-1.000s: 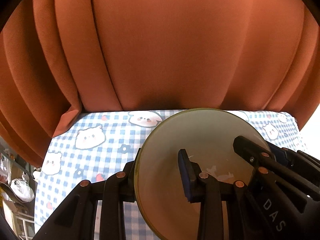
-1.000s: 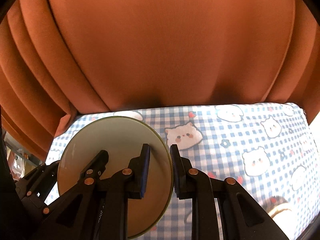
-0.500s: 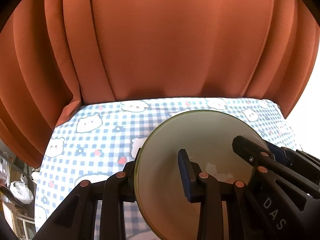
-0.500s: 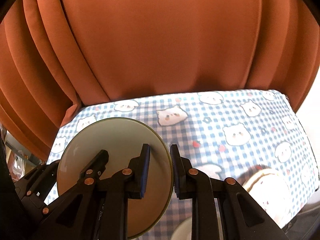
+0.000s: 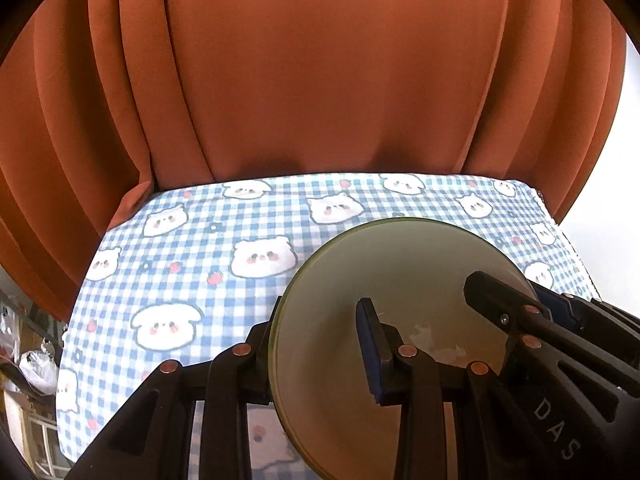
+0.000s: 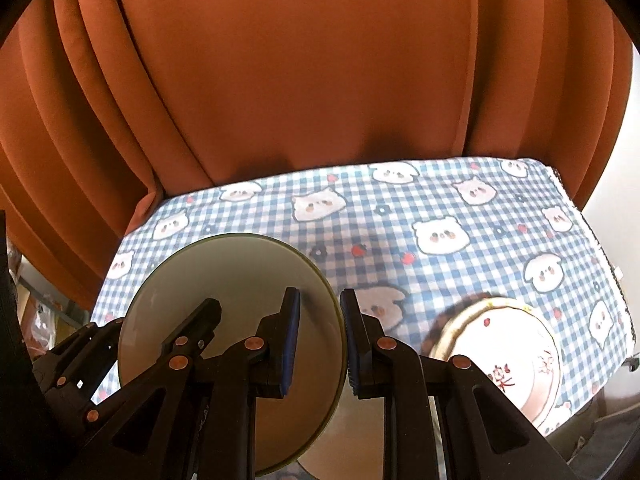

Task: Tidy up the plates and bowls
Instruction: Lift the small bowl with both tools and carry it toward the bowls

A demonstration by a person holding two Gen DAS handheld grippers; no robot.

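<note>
Both tools grip one pale bowl with a green rim (image 5: 392, 280), raised above a surface covered in a blue-and-white checked cloth printed with cartoon bear faces (image 5: 192, 264), with orange curtains (image 5: 320, 80) hanging behind its far edge. The step in hand looks like carrying this bowl toward the other dishware for stacking; to do it well, both tools should move together at the same speed so the rim is not twisted, keep the bowl level, and bring it down centred over its target before either grip lets go. At the left, the left tool (image 5: 320, 344) is clamped on the bowl's left rim: one finger sits outside the wall and the blue-padded finger presses inside it. In the left wrist view, the other tool's dark fingers reach in over the right rim. The right tool (image 6: 320, 336) pinches the bowl's right rim, one blue pad inside and one outside, with only the wall's thickness between them. Farther right, near the front right corner of the surface, sits a white plate with red markings (image 6: 516, 356), well apart from the held bowl. A pale rounded shape beneath the bowl is too hidden to identify.
</note>
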